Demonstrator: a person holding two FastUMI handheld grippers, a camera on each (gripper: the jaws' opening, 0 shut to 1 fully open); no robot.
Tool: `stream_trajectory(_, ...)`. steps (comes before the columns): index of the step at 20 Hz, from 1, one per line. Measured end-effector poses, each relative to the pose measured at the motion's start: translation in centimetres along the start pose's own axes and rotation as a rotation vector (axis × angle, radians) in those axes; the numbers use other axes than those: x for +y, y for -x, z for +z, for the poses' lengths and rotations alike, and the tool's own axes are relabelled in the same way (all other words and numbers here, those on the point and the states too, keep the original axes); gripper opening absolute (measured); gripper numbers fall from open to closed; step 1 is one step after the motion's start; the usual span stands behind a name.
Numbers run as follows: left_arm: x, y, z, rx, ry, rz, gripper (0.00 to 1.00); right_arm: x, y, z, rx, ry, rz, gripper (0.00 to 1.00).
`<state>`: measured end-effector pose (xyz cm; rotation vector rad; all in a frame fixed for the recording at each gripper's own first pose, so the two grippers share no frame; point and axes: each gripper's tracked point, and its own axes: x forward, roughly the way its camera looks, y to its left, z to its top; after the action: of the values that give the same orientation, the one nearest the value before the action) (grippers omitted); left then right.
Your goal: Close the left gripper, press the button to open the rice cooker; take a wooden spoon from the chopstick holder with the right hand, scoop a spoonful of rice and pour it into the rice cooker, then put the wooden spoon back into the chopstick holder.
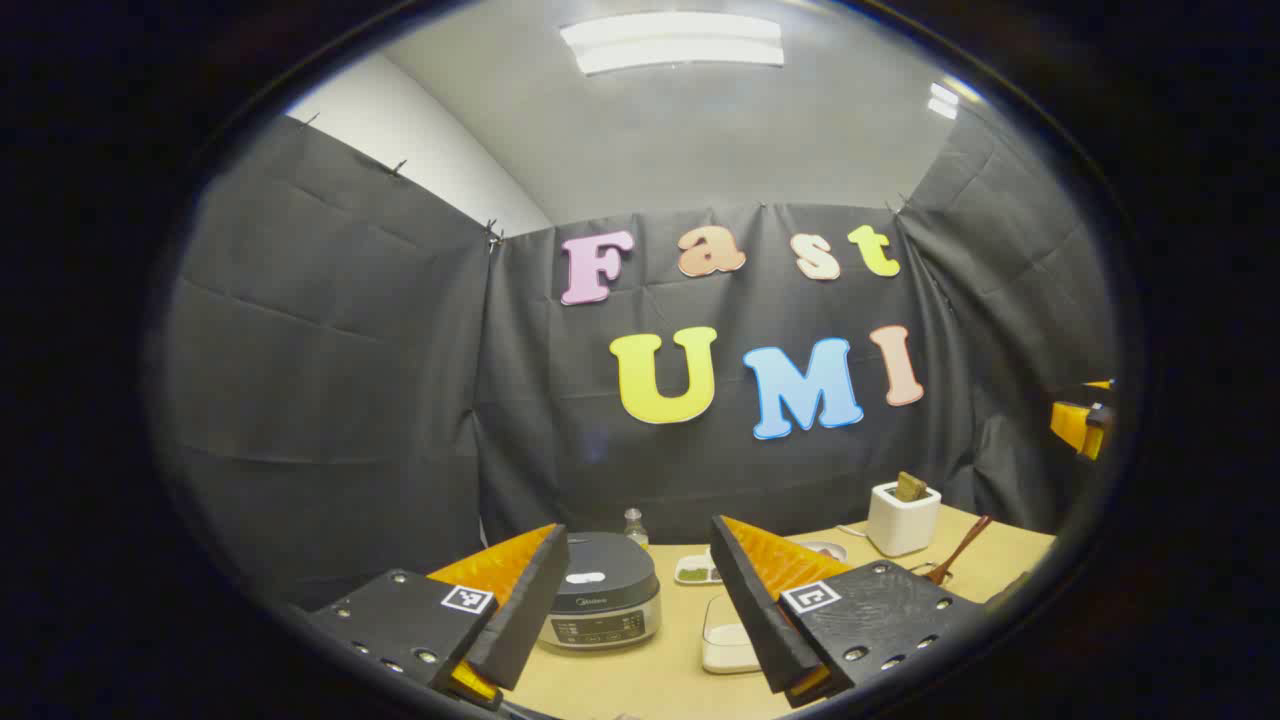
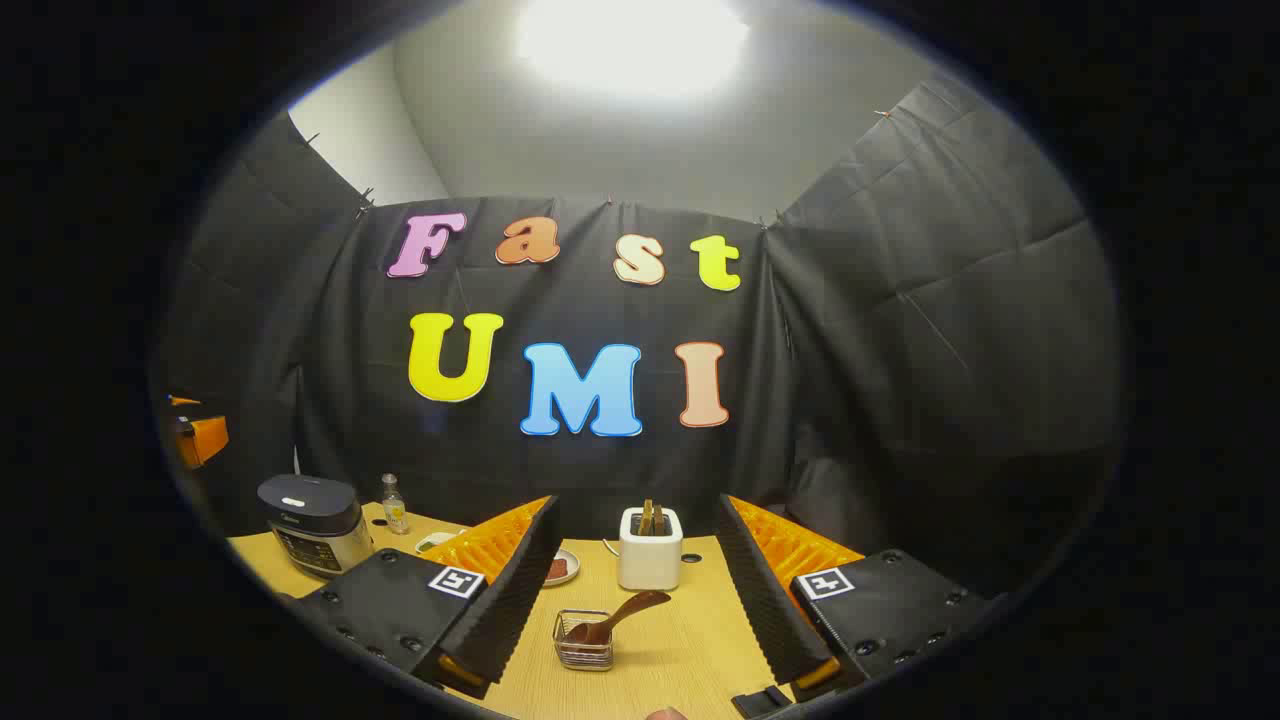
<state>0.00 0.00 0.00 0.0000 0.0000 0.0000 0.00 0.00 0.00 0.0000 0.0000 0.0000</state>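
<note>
1. Looking along our left gripper [image 1: 635,610], fingers spread wide and holding nothing, we see the dark grey round rice cooker with its silver base [image 1: 598,592] dead ahead between them, lid down.
2. That gripper's nearer to it, so we'd guess closing it and going straight in at the button comes first.
3. Our right gripper [image 2: 635,610] is also wide open and empty. The brown wooden spoon [image 2: 617,617] leans in a small wire basket [image 2: 584,640] right ahead, handle tilting up-right, with the white square holder [image 2: 650,549] behind.

Closed grey rice cooker [image 1: 598,592]; wooden spoon [image 2: 620,618] in wire holder [image 2: 584,640].
</note>
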Motion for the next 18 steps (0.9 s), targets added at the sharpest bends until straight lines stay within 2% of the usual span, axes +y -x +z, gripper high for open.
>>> stream_trajectory(18, -0.4, 0.1, 0.0, 0.010, -0.011, 0.013, 0.88, -1.1, -0.4, -0.6, 0.009, -0.006, 0.001, 0.98)
